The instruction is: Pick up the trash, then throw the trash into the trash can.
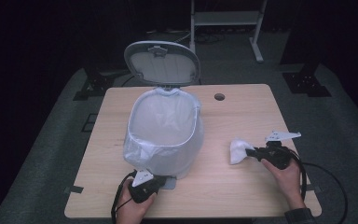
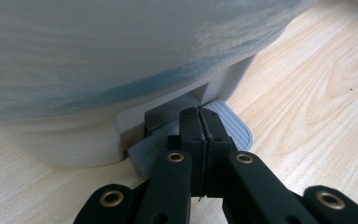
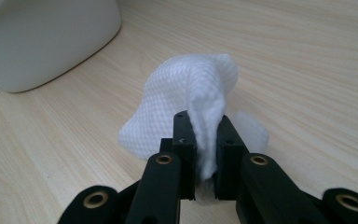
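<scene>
White tissue pinched in the right gripper (image 3: pixel 199 140), open bin off to its left.

Black jaws of the right gripper are clamped on a crumpled tissue (image 3: pixel 186 100) that touches the wooden table (image 1: pixel 242 186) at the person's right. The left gripper (image 2: pixel 199 122), jaws pressed together with nothing between them, bears down on the grey foot pedal (image 2: pixel 235 126) at the near base of the bin (image 1: pixel 165 140), whose lid (image 1: pixel 162 63) stands upright. From the tissue, the bag-lined mouth of the bin lies to the left, higher and a little farther away, so the right hand is likely the one to lift and carry it across.
</scene>
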The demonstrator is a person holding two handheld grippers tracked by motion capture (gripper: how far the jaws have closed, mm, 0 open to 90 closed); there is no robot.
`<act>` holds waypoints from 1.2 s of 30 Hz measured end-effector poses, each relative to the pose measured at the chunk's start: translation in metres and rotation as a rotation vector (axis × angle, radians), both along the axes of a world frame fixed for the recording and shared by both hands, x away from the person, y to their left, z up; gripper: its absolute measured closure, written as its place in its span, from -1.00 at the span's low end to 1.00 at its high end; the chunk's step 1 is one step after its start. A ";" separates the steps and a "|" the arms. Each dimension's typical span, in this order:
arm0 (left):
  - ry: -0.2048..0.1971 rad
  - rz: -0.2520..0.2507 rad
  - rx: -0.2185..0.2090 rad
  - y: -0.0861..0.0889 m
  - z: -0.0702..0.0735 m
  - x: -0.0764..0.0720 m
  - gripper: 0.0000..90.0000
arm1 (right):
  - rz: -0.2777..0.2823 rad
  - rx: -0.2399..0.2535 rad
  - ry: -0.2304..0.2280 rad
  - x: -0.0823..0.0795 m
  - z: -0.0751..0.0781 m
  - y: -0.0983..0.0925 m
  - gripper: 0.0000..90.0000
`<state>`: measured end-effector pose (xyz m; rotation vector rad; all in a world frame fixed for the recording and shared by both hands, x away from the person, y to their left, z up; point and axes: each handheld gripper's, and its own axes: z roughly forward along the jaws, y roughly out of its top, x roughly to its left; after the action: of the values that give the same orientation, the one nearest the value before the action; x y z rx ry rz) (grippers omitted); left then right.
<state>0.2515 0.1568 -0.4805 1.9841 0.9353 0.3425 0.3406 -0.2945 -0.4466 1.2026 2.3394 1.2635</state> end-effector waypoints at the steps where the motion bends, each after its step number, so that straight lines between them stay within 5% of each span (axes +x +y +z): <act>1: 0.000 0.000 -0.001 0.000 0.000 0.000 0.99 | 0.004 0.000 -0.007 0.000 0.001 0.000 0.81; 36: 0.003 0.003 -0.003 0.000 0.000 0.000 0.99 | 0.082 0.066 -0.086 0.000 0.035 0.000 0.80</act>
<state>0.2516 0.1569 -0.4805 1.9811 0.9405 0.3401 0.3405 -0.2946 -0.4120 1.0592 2.3235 1.4006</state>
